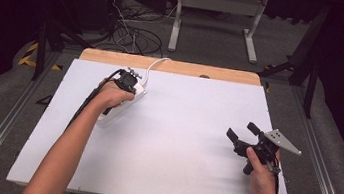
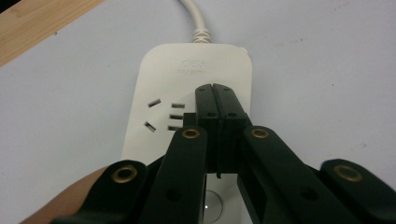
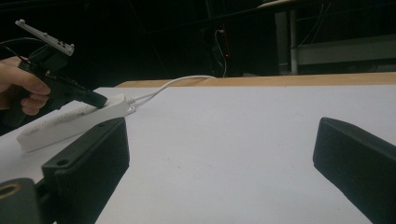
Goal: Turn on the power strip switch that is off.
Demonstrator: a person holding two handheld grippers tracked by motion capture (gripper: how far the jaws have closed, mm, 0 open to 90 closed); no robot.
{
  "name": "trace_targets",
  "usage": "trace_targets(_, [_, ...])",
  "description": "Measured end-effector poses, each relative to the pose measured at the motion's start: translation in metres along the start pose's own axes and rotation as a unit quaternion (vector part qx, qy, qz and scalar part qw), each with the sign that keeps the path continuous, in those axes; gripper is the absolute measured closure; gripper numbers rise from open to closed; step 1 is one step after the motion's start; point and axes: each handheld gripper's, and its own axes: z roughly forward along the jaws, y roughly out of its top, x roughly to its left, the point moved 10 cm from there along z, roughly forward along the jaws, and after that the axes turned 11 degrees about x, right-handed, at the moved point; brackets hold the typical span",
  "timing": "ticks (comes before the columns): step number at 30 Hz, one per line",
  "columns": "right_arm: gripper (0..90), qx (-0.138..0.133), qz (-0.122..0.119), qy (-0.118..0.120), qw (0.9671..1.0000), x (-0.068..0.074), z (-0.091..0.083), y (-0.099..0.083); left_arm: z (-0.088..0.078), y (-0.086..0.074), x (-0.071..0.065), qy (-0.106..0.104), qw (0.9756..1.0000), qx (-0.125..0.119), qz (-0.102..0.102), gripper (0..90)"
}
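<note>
White tabletop carries a power strip directly beneath your left gripper, jaws pressed together, while your right gripper stands well apart, jaws spread.

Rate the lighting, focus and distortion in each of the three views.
High view: the white table is evenly lit and the room behind is dark; a slight wide-angle bend shows at the edges. Left gripper view: the power strip is fairly sharp and its logo soft; the shut left tool shows dull highlights. Right gripper view: the open right tool is dark and soft-edged against the bright table, with a very dark background.
</note>
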Motion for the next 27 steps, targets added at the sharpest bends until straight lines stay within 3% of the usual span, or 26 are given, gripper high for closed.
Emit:
trace_targets(11, [4.3,0.002,0.002,-0.002,1.0000,0.001,-0.001,-0.001,0.000,-0.001,0.000,0.001,1.0000,-0.003,-0.001,90.0])
trace_targets(18, [4.3,0.001,0.001,-0.002,1.0000,0.002,-0.004,0.000,0.000,-0.002,0.000,0.001,0.9998,-0.019,-0.005,90.0])
trace_targets(20, [4.3,0.000,0.002,-0.002,1.0000,0.002,-0.005,0.000,-0.001,0.000,0.001,-0.006,0.9994,-0.028,-0.020,90.0])
trace_targets(23, [4.4,-0.002,0.001,-0.002,1.0000,0.002,-0.005,0.000,-0.001,0.001,0.005,0.003,0.9986,-0.040,-0.033,85.8])
trace_targets(24, [4.3,-0.002,0.001,-0.002,1.0000,0.002,-0.005,0.000,-0.002,0.002,0.007,-0.005,0.9977,-0.046,-0.050,83.5])
trace_targets(27, [4.4,0.000,0.001,-0.001,1.0000,0.003,-0.005,0.000,-0.005,0.003,0.011,-0.014,0.9947,-0.071,-0.073,83.2])
